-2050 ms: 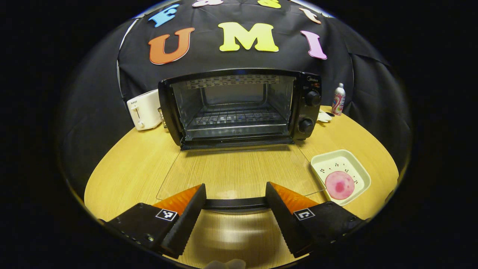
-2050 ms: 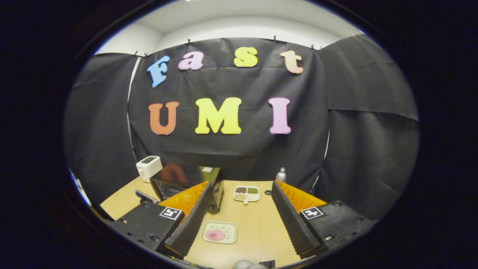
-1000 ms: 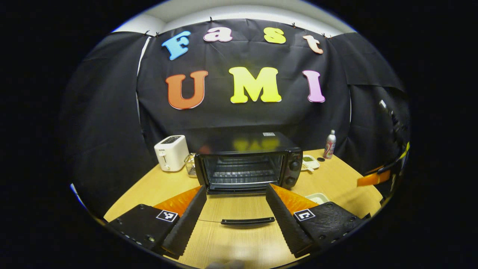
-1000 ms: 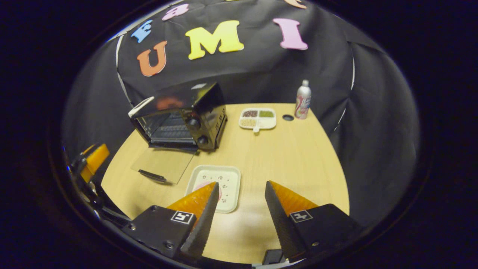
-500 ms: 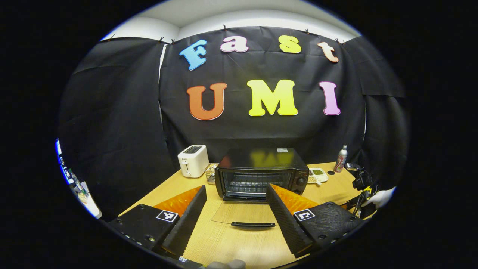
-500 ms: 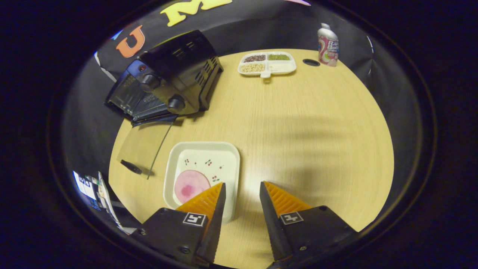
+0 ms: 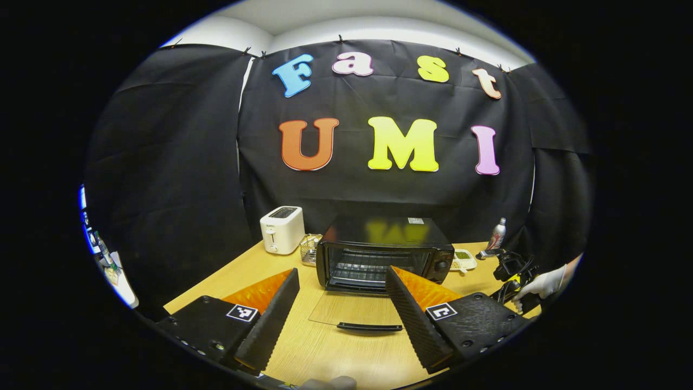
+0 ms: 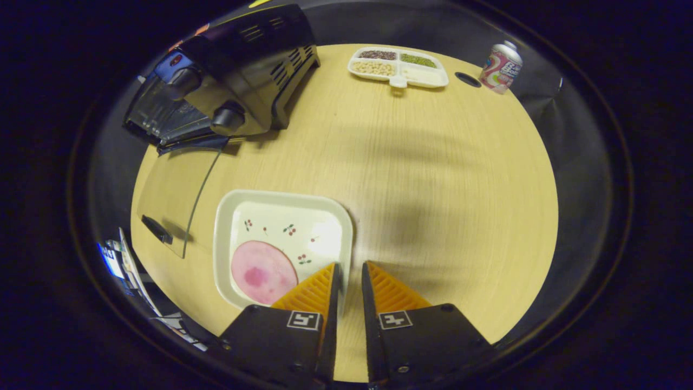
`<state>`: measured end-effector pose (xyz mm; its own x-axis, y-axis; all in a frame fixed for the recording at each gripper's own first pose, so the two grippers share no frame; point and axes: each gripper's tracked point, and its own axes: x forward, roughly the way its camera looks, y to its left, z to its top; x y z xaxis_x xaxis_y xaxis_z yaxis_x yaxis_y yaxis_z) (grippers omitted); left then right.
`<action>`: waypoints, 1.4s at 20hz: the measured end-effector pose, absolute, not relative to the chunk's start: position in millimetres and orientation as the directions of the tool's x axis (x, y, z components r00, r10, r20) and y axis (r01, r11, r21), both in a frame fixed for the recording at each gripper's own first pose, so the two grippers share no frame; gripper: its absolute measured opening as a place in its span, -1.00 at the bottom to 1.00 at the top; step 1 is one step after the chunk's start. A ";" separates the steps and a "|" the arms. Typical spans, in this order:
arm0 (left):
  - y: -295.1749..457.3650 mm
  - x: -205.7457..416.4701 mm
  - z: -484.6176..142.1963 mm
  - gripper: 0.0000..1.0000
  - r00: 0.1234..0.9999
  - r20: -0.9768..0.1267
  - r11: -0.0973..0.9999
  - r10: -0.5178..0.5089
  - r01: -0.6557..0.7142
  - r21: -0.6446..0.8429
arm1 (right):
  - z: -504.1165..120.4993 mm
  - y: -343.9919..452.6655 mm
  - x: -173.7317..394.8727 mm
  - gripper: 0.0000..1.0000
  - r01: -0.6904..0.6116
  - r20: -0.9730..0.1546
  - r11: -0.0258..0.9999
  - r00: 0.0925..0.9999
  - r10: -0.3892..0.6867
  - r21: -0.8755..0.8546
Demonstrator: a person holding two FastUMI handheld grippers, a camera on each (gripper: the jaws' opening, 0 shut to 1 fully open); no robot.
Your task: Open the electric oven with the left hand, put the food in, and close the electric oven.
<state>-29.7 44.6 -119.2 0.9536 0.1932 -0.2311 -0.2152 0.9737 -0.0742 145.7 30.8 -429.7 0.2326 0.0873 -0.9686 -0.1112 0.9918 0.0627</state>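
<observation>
The right tongs [image 8: 347, 276] stand low over the pale wooden desk [image 8: 449, 179] with their two fingers drawn narrow, straddling the near right corner rim of the square cream ceramic plate with small cherry sprigs [image 8: 283, 244] — one finger lies over the plate's inside, the other outside the rim on the desk side. Whether both fingers already press on the rim cannot be told; a slim gap still shows between them. The round pink slice of food [image 8: 262, 279] lies flat in the plate's near left part, just left of the inner finger and apart from it. The plate therefore sits forward and left of the right tongs, and the black electric oven with two front knobs [image 8: 233, 70] lies farther along that same forward-left line, its glass door [image 8: 173, 206] folded down flat on the desk between oven and plate. In the left gripper view the left tongs [image 7: 342, 309] are held wide and hold nothing, hovering back from the oven [image 7: 385, 252] and above the lowered door's black handle [image 7: 370, 326]; a gloved hand [image 7: 544, 284] shows at the far right. Judgement: the opening step is done, the right tongs are the nearer to the plate, and the coming move turns on carrying the plate forward-left over the open door into the cavity, kept level so the slice does not slide.
</observation>
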 end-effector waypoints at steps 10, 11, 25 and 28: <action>70.6 -25.5 -129.0 0.92 0.959 -0.244 0.978 0.144 -0.176 -0.116 | -427.8 36.9 139.2 -0.99 0.049 -0.922 0.931 0.172 0.348 0.361; 71.1 -24.9 -129.2 0.93 0.958 -0.250 0.979 0.138 -0.171 -0.115 | -428.3 39.6 138.1 -0.99 0.072 -0.900 0.910 0.194 0.390 0.409; 59.9 -16.5 -112.5 0.92 0.970 -0.235 0.990 0.056 -0.084 -0.109 | -363.1 39.4 100.3 -0.99 0.231 -0.664 0.661 0.522 0.535 0.714; 65.4 -14.6 -106.6 0.92 0.974 -0.217 0.992 0.066 -0.087 -0.090 | -339.2 56.4 94.2 -0.93 0.243 -0.624 0.619 0.579 0.525 0.747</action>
